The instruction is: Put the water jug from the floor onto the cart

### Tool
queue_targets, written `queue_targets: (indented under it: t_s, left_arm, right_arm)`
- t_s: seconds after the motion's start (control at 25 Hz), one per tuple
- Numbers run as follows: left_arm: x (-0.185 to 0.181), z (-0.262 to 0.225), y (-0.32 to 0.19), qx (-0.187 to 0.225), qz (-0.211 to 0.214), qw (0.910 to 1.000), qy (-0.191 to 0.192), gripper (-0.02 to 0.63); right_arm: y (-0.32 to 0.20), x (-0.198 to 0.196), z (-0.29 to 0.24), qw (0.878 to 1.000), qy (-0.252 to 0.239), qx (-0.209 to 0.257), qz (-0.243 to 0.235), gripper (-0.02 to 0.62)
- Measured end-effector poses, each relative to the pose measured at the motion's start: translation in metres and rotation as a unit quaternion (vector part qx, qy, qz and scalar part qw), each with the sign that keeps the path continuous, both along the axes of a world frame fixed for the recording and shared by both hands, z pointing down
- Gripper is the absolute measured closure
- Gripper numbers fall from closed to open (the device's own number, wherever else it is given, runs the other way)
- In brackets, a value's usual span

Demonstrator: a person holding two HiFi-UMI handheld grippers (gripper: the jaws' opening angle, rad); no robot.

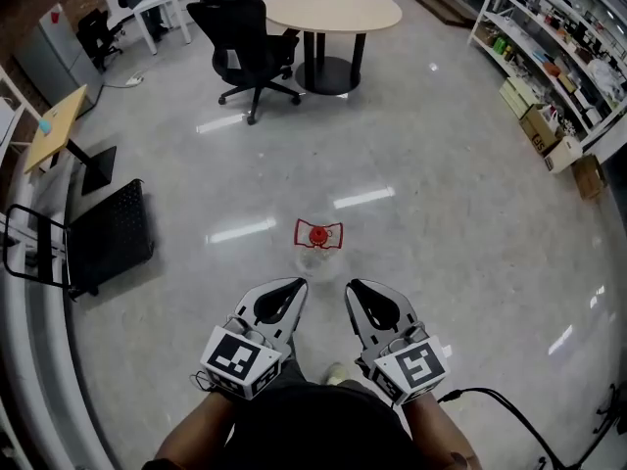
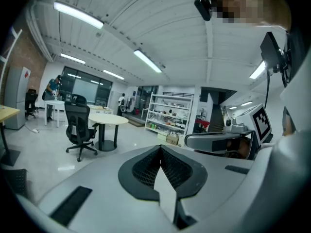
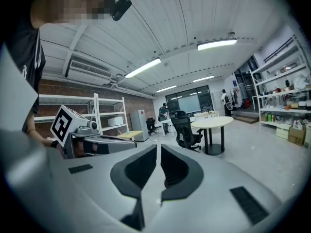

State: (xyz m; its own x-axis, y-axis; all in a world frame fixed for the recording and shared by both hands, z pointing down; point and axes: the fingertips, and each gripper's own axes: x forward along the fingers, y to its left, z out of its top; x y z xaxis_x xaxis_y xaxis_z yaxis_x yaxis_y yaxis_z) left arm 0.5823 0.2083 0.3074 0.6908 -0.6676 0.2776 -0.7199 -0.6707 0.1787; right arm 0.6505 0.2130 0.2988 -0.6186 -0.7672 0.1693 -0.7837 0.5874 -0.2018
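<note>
The water jug (image 1: 318, 235) is clear with a red cap and red handle; it stands on the shiny floor just beyond both grippers, seen from above in the head view only. The cart (image 1: 113, 231), a low black platform with a tube handle, sits at the left. My left gripper (image 1: 294, 284) and right gripper (image 1: 358, 287) are side by side, short of the jug and not touching it. Both are shut with nothing between the jaws. In their own views the left gripper (image 2: 160, 149) and the right gripper (image 3: 159, 147) point nearly level across the room, and the jug is hidden below them.
A round beige table (image 1: 333, 8) and a black office chair (image 1: 245, 42) stand further ahead. Shelves (image 1: 558, 47) and cardboard boxes (image 1: 549, 130) line the right side. A small wood-topped stand (image 1: 54, 125) is at the left. A black cable (image 1: 529, 429) trails at lower right.
</note>
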Motion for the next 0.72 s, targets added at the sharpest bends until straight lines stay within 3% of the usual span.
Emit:
queue_targets:
  t_s: [0.2, 0.32, 0.52, 0.72]
  left_arm:
    - [-0.029, 0.046, -0.121, -0.009, 0.043, 0.9982, -0.042, 0.601]
    - [-0.039, 0.092, -0.179, -0.037, 0.084, 0.9941, -0.057, 0.601]
    - [-0.040, 0.183, -0.244, -0.152, 0.092, 0.9824, -0.057, 0.601]
    - [-0.033, 0.302, -0.291, -0.263, 0.071, 0.9606, -0.054, 0.601]
  right_arm:
    - [-0.108, -0.028, 0.050, 0.997, 0.021, -0.056, 0.041, 0.591]
    - [-0.163, -0.043, 0.091, 0.993, 0.029, -0.096, 0.058, 0.590]
    - [-0.227, -0.033, 0.180, 0.981, 0.039, -0.181, 0.057, 0.589]
    - [-0.281, 0.003, 0.301, 0.964, 0.046, -0.259, 0.042, 0.589]
